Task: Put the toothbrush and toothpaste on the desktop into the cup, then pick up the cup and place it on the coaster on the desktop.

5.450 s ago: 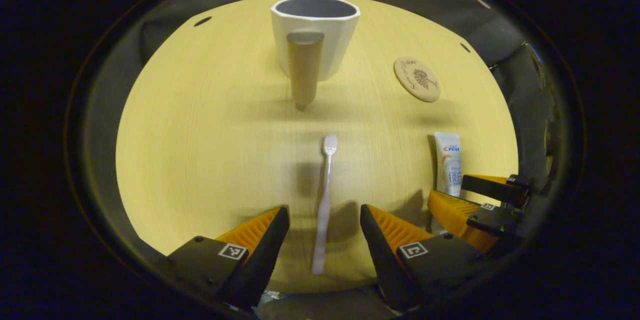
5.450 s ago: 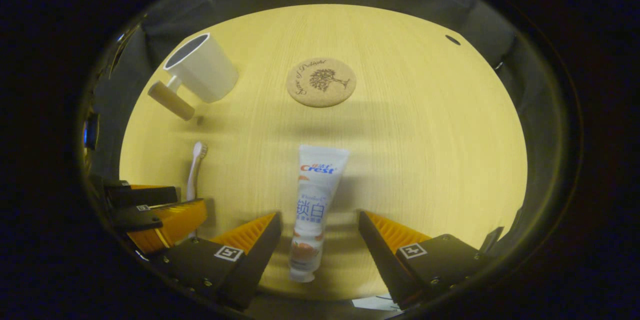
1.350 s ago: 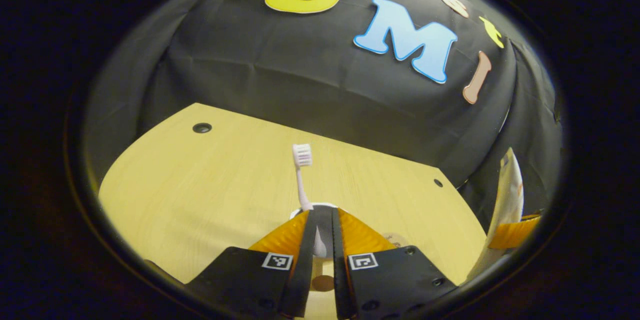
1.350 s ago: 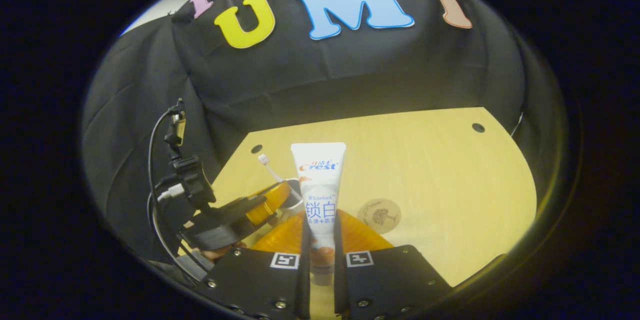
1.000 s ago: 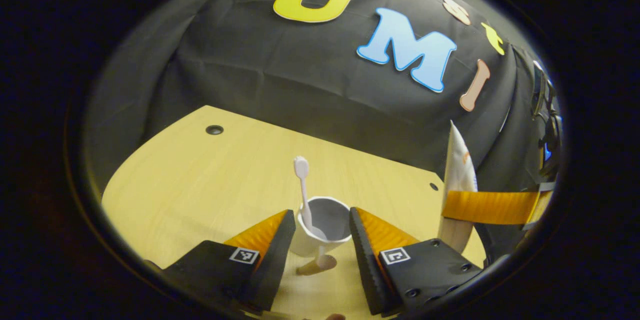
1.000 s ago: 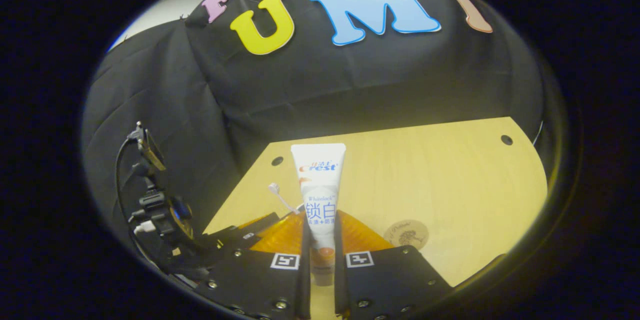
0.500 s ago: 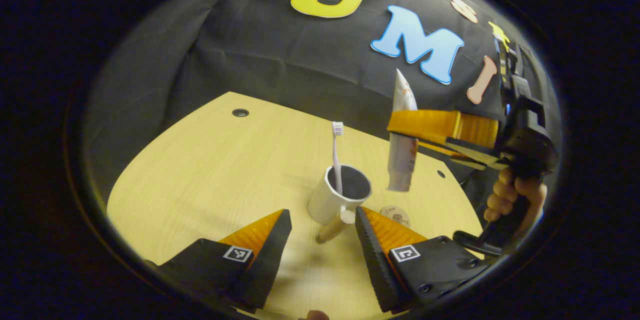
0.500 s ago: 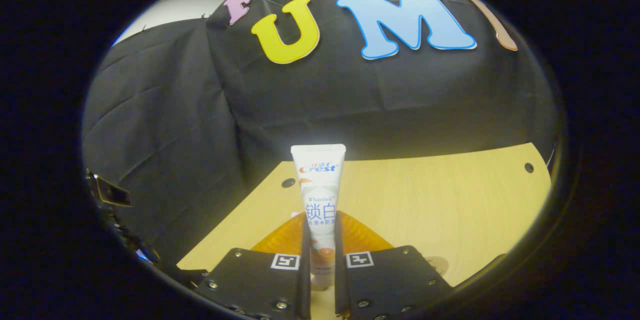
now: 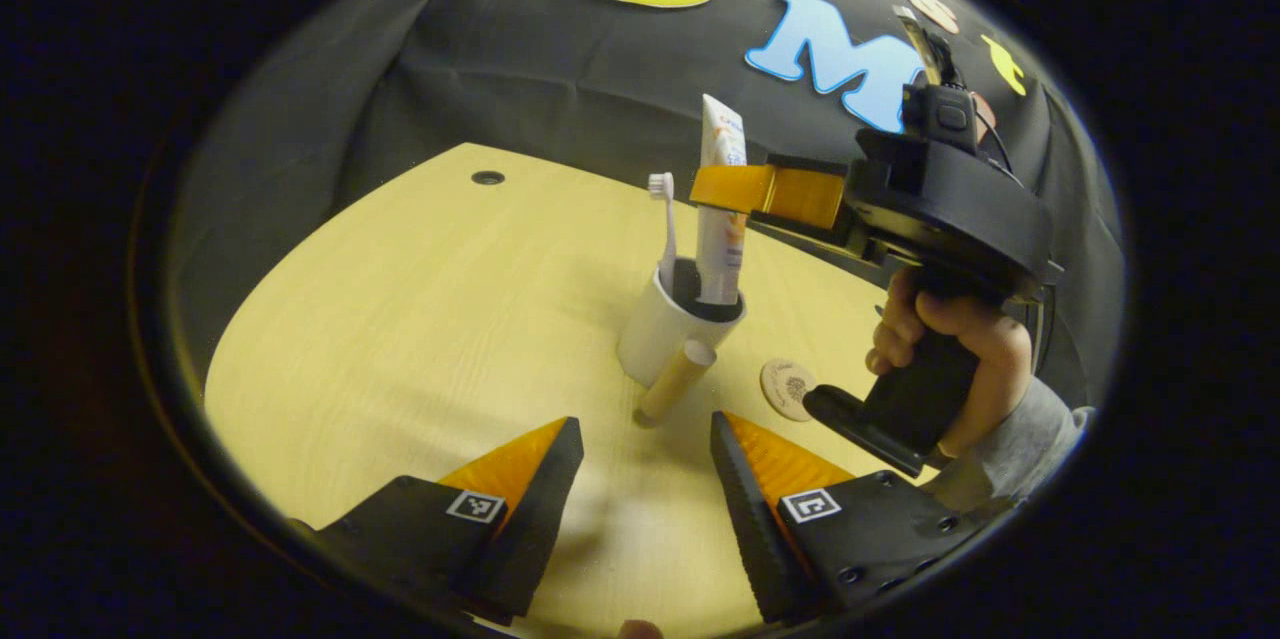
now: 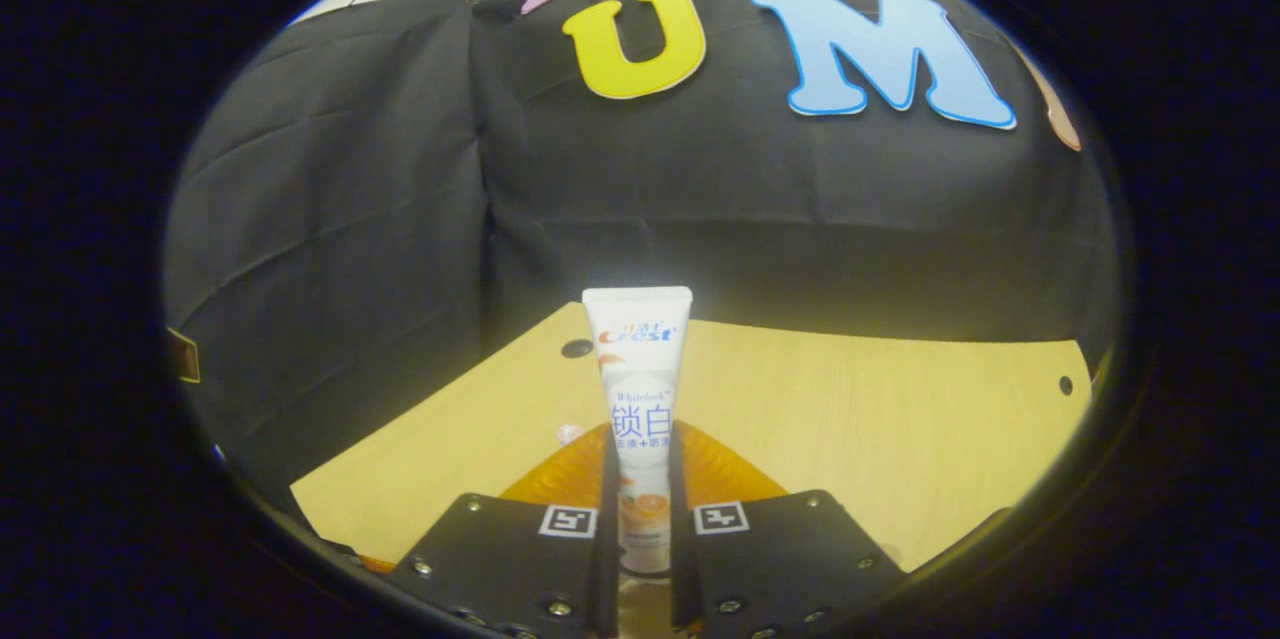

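In the left gripper view a white cup (image 9: pixel 665 334) with a wooden handle (image 9: pixel 676 382) stands on the wooden desktop (image 9: pixel 420 319). A toothbrush (image 9: pixel 664 224) stands in it, bristles up. My right gripper (image 9: pixel 735 189) is shut on the upright toothpaste tube (image 9: pixel 720 219), whose lower end is inside the cup's mouth. In the right gripper view the tube (image 10: pixel 640 399) stands clamped in my right gripper (image 10: pixel 640 479). My left gripper (image 9: pixel 640 449) is open, in front of the cup, holding nothing. A round cork coaster (image 9: pixel 788 388) lies right of the cup.
A hand (image 9: pixel 950 349) and grey sleeve hold the right gripper's grip, right of the cup. The booth's black cloth wall (image 9: pixel 560 69) stands behind the desktop. A small hole (image 9: pixel 487 178) marks the desktop's far left.
The left gripper let the toothbrush go into the cup and drew back open. The right gripper carried the toothpaste over the cup and lowered its end into it.
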